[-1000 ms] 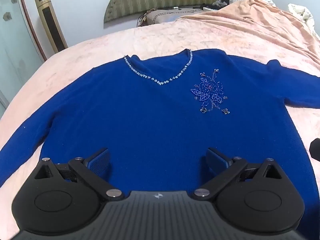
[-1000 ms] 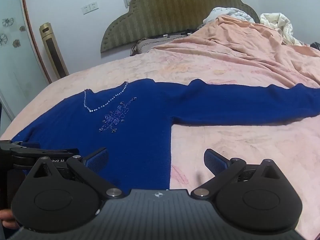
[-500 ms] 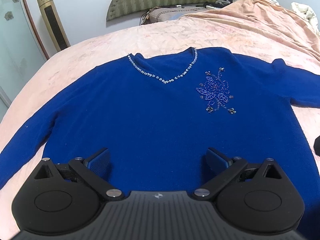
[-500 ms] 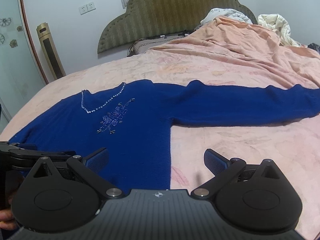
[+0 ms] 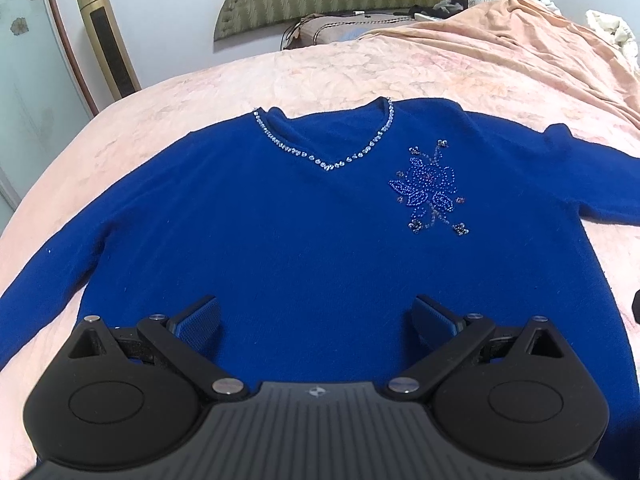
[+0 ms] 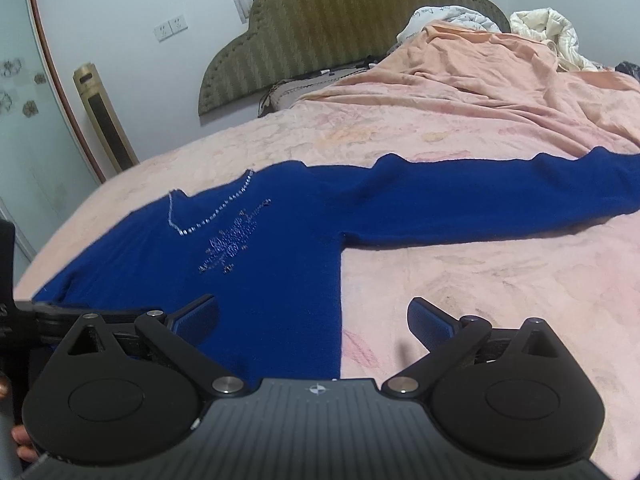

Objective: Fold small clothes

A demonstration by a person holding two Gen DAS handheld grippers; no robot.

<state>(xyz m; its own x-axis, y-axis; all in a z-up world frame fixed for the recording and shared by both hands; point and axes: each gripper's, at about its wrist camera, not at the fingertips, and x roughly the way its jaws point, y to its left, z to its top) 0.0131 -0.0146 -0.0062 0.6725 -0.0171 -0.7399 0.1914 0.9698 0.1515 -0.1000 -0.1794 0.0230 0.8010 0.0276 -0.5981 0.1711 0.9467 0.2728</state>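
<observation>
Left gripper (image 5: 316, 314): fingers spread wide, holding nothing, poised above the lower body of the sweater (image 5: 280, 240). Right gripper (image 6: 314, 316): fingers likewise apart and empty, straddling the sweater's side edge.

Risk: a shallow pinch may catch only the top layer, so the fold drags crooked. The beaded flower (image 5: 430, 188) could snag.

The sweater is royal blue, V-necked with bead trim, lying flat, face up, sleeves outstretched on the pink bed (image 6: 480, 280).

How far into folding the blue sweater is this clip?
Done: the blue sweater lies spread flat, front up, on the pink bedspread, sleeves out. In hand: nothing; left gripper and right gripper are open above its hem. Left: every fold.
</observation>
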